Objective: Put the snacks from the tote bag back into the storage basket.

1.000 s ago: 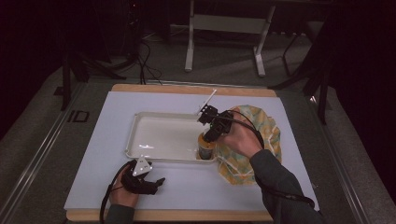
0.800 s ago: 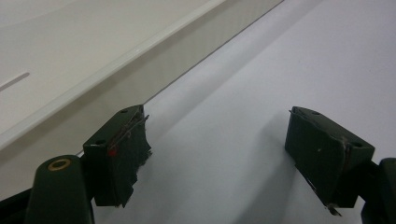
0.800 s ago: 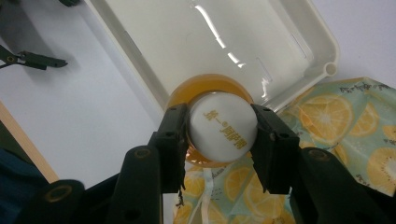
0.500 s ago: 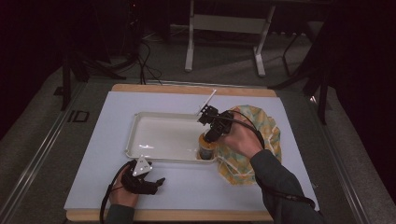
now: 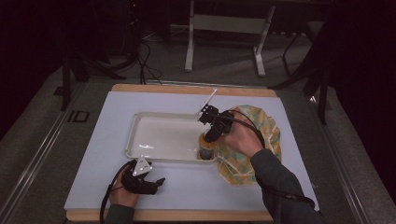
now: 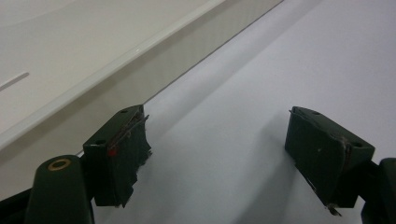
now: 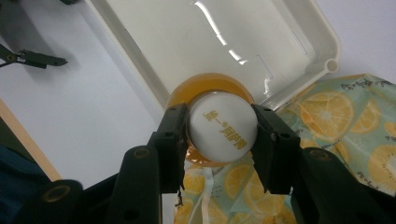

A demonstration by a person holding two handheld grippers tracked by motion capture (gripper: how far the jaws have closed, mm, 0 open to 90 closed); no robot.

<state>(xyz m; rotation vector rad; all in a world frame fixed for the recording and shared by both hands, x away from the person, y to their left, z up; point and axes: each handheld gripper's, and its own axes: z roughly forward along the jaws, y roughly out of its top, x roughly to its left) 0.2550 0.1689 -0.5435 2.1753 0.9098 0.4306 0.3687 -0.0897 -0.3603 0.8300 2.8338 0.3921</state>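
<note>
Nothing much had moved since the earlier pics: both hands sat in the same spots, but the right gripper had just been opening its jaws a tiny bit, w/ the bottle's cap between them. High view: the right gripper pointed down at the small orange bottle, which stood upright in the near right corner of the white tray. Just beside the tray, on its right, lay the bag w/ orange slices printed on it, partly under the right hand. The left gripper rested on the white mat, near the tray's front edge, doing no work. Left gripper view: its jaws were spread wide w/ nothing between them, just bare mat, and the tray wall ran past on the left. Right gripper view: the black jaws sat on both sides of the white cap, pads touching it, so it looked like a pinch that was getting looser. The orange bottle body sat just inside the tray corner, next to the bag. My guess: the bottle was already set in the tray, so that part was about done. Left to do: let go all the way & lift the right gripper off w/o tipping the bottle.
</note>
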